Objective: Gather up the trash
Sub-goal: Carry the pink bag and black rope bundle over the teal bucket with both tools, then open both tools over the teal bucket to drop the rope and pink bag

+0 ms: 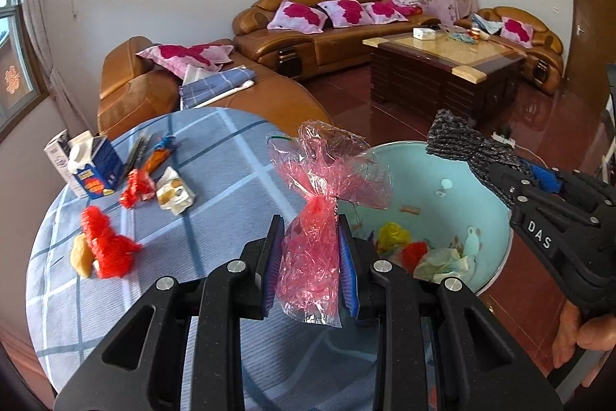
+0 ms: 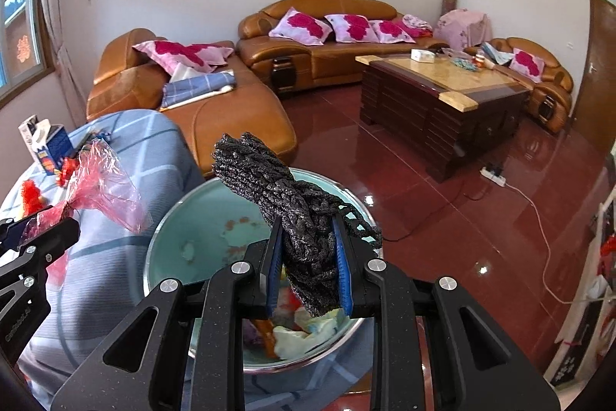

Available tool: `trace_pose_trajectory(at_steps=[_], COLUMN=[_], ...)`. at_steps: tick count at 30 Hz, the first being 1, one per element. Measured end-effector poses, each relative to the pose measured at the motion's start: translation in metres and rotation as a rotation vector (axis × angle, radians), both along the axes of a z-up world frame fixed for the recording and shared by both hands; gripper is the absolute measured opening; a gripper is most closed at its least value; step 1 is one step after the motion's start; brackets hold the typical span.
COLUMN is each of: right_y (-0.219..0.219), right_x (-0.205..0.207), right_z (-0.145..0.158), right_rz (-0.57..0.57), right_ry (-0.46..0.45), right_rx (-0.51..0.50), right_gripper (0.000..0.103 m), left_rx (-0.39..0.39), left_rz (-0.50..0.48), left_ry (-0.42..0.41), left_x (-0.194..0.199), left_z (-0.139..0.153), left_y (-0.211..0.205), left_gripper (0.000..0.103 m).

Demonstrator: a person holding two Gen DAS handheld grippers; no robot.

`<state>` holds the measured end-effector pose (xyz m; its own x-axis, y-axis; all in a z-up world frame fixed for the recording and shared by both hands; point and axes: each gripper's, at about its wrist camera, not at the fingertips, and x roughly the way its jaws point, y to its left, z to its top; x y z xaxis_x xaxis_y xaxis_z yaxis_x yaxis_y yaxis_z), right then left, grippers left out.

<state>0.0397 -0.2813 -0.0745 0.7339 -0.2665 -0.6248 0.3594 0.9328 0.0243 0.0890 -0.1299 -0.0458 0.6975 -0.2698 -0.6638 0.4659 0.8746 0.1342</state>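
Observation:
My left gripper (image 1: 310, 268) is shut on a crumpled pink plastic wrapper (image 1: 319, 218), held above the round table's blue checked cloth (image 1: 215, 180), just left of a pale green basin (image 1: 408, 156). The basin holds yellow, red and pale scraps (image 1: 423, 253). My right gripper (image 2: 308, 272) is shut on a dark grey knitted foam net (image 2: 285, 203), held over the basin (image 2: 200, 218). It also shows in the left wrist view (image 1: 466, 145). The pink wrapper shows in the right wrist view (image 2: 100, 180).
On the table's left lie red mesh scraps (image 1: 107, 245), a yellowish peel (image 1: 81, 253), a white snack wrapper (image 1: 173, 195), an orange wrapper (image 1: 158, 156) and opened cartons (image 1: 92, 168). Beyond are brown sofas (image 1: 315, 37), a coffee table (image 1: 442, 64) and a power strip (image 2: 492, 176) on the red floor.

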Motion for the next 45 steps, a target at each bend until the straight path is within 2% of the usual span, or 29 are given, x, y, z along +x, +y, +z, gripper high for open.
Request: trace_pose_trajectory(at_steps=[20, 31, 32, 34, 39, 42, 45], right_y=[-0.028, -0.033, -0.032, -0.032, -0.031, -0.032, -0.032], right_x=[0.020, 0.024, 0.024, 0.021, 0.018, 0.016, 0.013], right_z=[-0.039, -0.046, -0.045, -0.041, -0.036, -0.032, -0.028], right_rz=[-0.065, -0.052, -0.055, -0.059, -0.066, -0.075, -0.079], right_ry=[0.104, 0.118, 0.114, 0.102, 0.086, 0.077, 0.063], right_rx=[0.017, 0.044, 0.046, 0.047, 0.040, 0.040, 0.044], right_gripper=[0.025, 0.035, 0.035, 0.038, 0.046, 0.049, 0.051], left_rx=[0.041, 0.046, 0.043, 0.034, 0.023, 0.018, 0.010], left_rz=[-0.056, -0.060, -0.055, -0.045, -0.032, -0.010, 0.011], left_ry=[0.104, 0.137, 0.140, 0.138, 0.116, 0.092, 0.079], left_x=[0.020, 0.029, 0.029, 0.029, 0.027, 0.024, 0.021], left_z=[-0.042, -0.057, -0.057, -0.055, -0.046, -0.039, -0.034], left_y=[-0.046, -0.055, -0.053, -0.051, -0.046, -0.038, -0.028], left_gripper=[0.027, 0.031, 0.033, 0.046, 0.051, 0.062, 0.064])
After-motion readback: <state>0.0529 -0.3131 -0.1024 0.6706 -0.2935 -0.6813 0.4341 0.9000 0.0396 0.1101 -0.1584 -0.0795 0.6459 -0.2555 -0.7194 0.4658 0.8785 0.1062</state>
